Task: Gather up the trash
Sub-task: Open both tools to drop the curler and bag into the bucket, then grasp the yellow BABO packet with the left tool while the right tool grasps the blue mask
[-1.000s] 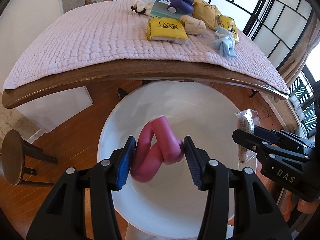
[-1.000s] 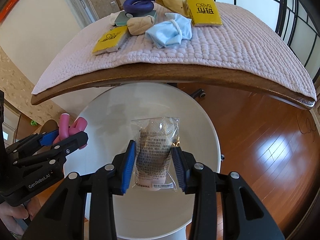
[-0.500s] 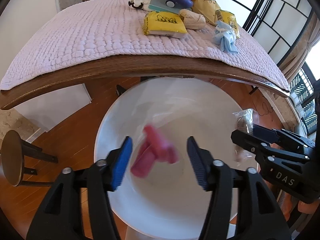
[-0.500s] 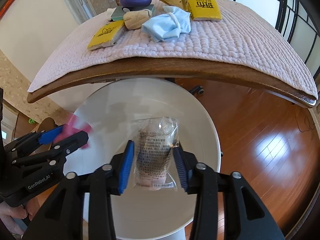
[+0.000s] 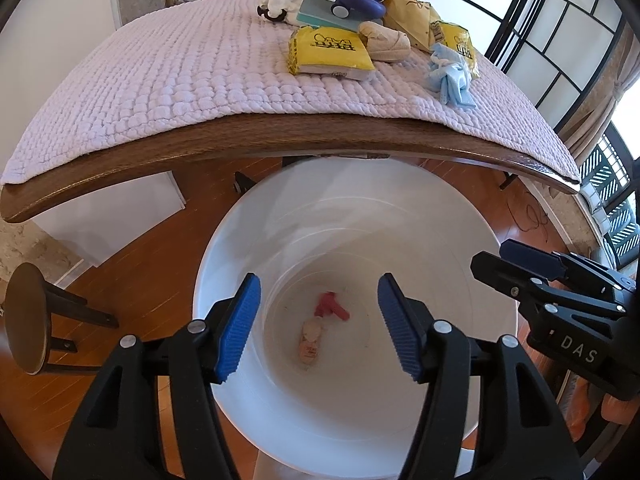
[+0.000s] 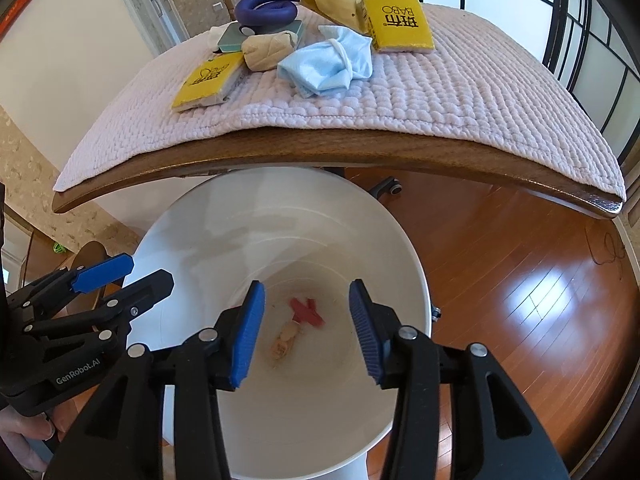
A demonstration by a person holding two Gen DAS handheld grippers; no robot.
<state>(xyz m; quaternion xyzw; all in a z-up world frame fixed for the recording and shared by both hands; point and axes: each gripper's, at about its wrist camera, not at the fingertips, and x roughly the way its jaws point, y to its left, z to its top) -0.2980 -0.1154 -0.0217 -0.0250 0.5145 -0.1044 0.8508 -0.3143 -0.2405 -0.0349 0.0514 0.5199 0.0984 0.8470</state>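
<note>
Left wrist view: I have both grippers (image 5: 319, 326) (image 6: 306, 334) spread and empty over the bin (image 5: 460, 216); two pieces lie inside, the table's (image 5: 280, 146) pile remains.

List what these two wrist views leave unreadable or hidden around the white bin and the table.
- Wrapped packet in the white bin: print too small, both views.
- Bin base: cut off by the bottom edge and jaws.
- White item at the table's far end: behind the teal box in the right view.
- Under the quilt: hidden.
</note>
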